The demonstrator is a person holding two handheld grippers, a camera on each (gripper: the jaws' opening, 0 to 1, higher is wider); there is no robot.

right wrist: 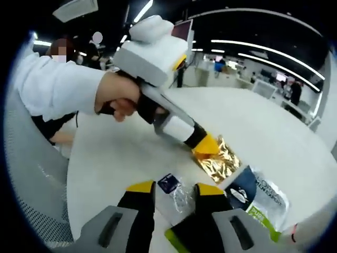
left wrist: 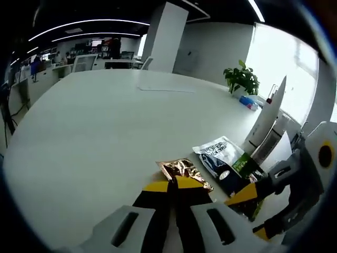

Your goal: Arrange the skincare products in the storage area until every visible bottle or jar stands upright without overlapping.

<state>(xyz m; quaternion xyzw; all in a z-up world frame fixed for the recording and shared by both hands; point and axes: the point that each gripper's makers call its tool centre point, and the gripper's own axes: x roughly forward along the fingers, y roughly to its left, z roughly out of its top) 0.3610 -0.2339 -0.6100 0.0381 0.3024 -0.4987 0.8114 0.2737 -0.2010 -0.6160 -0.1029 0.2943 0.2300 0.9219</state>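
Observation:
A crumpled gold foil sachet (left wrist: 182, 171) lies on the white table (left wrist: 95, 132). My left gripper (left wrist: 172, 184) is shut, its yellow tips pinching the sachet's near edge. In the right gripper view, a hand holds the left gripper (right wrist: 205, 143) down on the gold foil sachet (right wrist: 220, 161). My right gripper (right wrist: 176, 188) is open, and a small clear sachet with a dark blue label (right wrist: 171, 185) lies between its jaws. A silver and blue sachet with a green end (right wrist: 258, 197) lies to the right. A white tube (left wrist: 267, 120) leans upright behind the sachets.
A potted plant (left wrist: 242, 79) and a small blue pack (left wrist: 248, 103) stand at the table's far right edge. The person's white sleeve (right wrist: 52, 87) comes in from the left. Office desks and screens lie beyond the table. A grey chair back (right wrist: 31, 174) is at the left.

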